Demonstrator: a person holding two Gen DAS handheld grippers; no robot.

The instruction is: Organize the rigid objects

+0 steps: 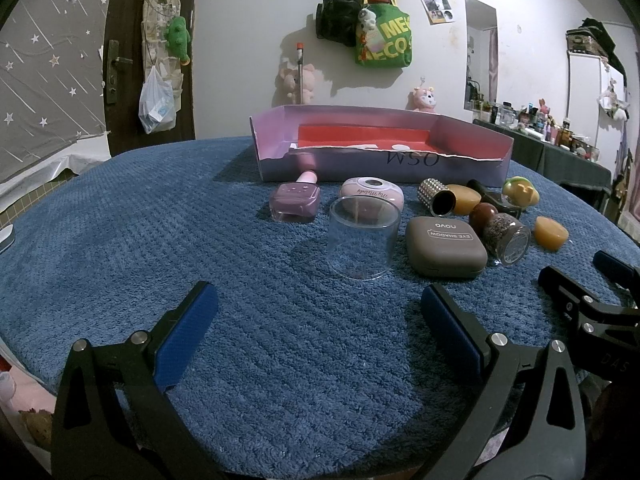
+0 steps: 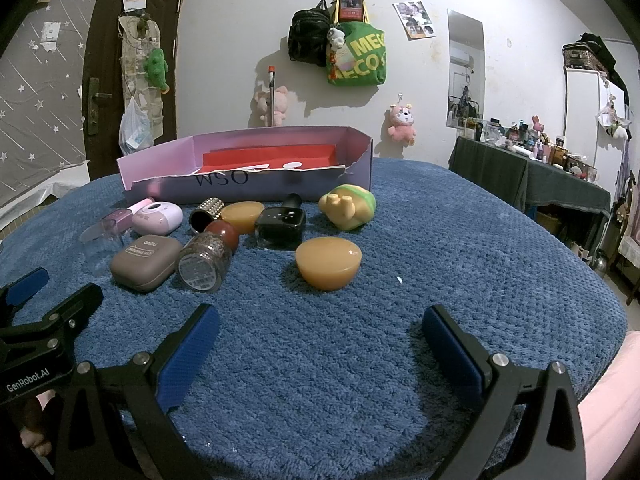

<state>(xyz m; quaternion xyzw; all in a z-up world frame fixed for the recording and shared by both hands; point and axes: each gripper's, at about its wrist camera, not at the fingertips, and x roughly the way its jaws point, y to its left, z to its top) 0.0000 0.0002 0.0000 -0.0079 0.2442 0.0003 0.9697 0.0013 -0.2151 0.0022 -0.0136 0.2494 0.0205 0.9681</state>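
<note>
Green tote bag (image 2: 357, 59), black backpack (image 2: 308, 38) — possibly leather — on wall (image 2: 224, 60).

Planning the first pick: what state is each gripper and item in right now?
left gripper: open, empty
right gripper: open, empty
clear cup: upright, empty
glitter jar: lying on its side
eyeshadow case: closed
purple box: open, front wall torn

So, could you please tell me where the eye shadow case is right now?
The eye shadow case lies on the blue mat, between the clear cup to its left and the glitter bottle to its right.
</note>
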